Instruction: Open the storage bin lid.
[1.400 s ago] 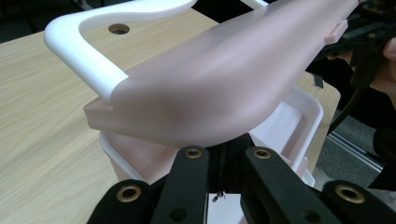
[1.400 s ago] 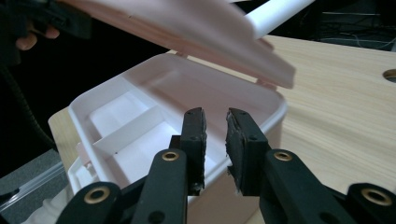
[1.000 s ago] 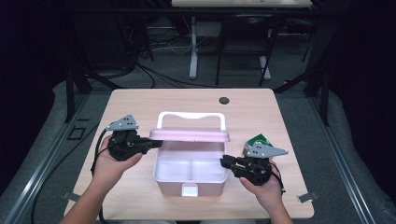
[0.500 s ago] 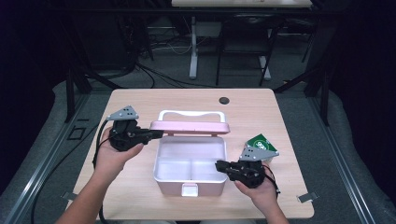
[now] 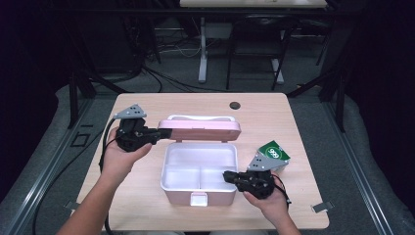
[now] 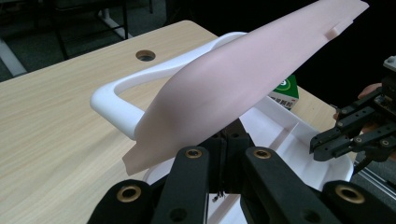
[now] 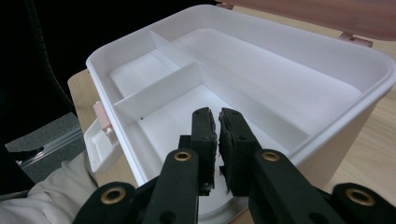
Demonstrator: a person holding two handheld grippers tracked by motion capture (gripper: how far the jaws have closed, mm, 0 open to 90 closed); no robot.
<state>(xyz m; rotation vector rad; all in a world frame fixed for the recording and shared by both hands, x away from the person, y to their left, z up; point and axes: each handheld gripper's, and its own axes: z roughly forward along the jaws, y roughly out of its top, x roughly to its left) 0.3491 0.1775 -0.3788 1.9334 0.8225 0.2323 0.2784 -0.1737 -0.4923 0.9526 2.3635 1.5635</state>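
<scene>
While the pink lid (image 5: 199, 130) is being lifted up and back, the white box (image 5: 199, 172) is being held in place in the middle of the table (image 5: 274, 117). The lid's corner is being pinched by the left gripper (image 5: 157, 132), just behind the box's left side; its jaws are pressed tight on the thin pink edge, as seen in the left gripper view (image 6: 243, 88). The white handle (image 6: 126, 88) is lying behind the box, under the raised lid. At the box's right front edge, the right gripper (image 5: 229, 175) is being rested with its jaws (image 7: 218, 135) closed almost together and nothing between them; they have just been closing. A green carton (image 5: 274, 152) is standing just to the right of the box.

The step in hand is probably the opening of the box. The inside is being shown as bare, with walls splitting it into parts. Next, the lid most likely needs to be swung all the way back and let go gently, so the box is not tipped.
</scene>
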